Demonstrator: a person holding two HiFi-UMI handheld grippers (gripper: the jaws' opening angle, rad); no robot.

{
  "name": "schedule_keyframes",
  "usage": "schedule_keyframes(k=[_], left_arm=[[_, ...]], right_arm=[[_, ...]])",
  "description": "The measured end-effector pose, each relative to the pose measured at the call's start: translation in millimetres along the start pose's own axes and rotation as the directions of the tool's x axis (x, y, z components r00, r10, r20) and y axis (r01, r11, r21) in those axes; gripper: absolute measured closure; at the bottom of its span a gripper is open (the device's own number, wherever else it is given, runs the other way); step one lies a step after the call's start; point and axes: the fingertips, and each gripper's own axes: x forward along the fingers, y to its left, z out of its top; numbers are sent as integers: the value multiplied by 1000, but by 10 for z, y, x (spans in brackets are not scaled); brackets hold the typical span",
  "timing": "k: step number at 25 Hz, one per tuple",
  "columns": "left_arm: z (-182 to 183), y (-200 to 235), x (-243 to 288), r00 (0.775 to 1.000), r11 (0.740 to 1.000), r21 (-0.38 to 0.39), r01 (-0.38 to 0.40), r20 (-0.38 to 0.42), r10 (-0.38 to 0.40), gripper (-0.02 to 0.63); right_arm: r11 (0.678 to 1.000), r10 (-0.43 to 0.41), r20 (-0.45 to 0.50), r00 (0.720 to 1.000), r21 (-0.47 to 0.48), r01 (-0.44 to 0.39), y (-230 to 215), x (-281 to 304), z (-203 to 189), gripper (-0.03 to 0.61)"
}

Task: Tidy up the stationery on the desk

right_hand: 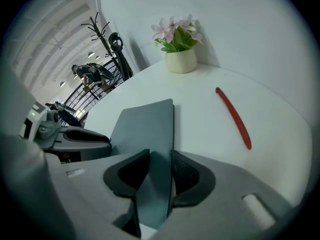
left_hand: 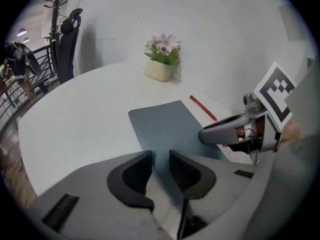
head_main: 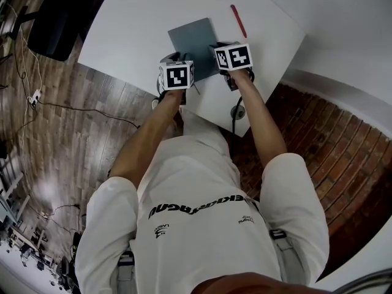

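A grey-blue notebook [head_main: 193, 38] lies on the round white desk [head_main: 128, 23], near its front edge. My left gripper [head_main: 176, 60] is at the notebook's near left corner, and my right gripper [head_main: 218, 48] at its near right edge. In the left gripper view the notebook [left_hand: 165, 126] runs between the narrow jaws of the left gripper [left_hand: 160, 166]. In the right gripper view the right gripper [right_hand: 160, 166] is shut on the notebook's [right_hand: 145, 124] cover, with white paper showing below. A red pen [head_main: 238, 21] lies loose to the right of the notebook.
A pot of pink flowers [left_hand: 161, 69] stands at the far side of the desk by the wall. A black office chair [head_main: 55, 23] and a coat rack are to the left. The desk's front edge is just beneath my grippers, with wooden floor and cables below.
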Motion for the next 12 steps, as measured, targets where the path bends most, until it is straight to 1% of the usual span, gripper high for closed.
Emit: schedule_keyframes(k=[4, 8, 12], left_arm=[[-12, 36, -8, 1000, 998, 66, 8, -15, -7, 506], [-16, 79, -15, 999, 989, 143, 39, -30, -35, 506], [27, 162, -36, 998, 980, 191, 50, -35, -44, 506]], right_arm=[[995, 20, 14, 1000, 97, -21, 58, -20, -141, 446], [988, 2, 32, 999, 156, -7, 125, -45, -211, 445], [973, 14, 30, 999, 228, -20, 257, -39, -305, 445]])
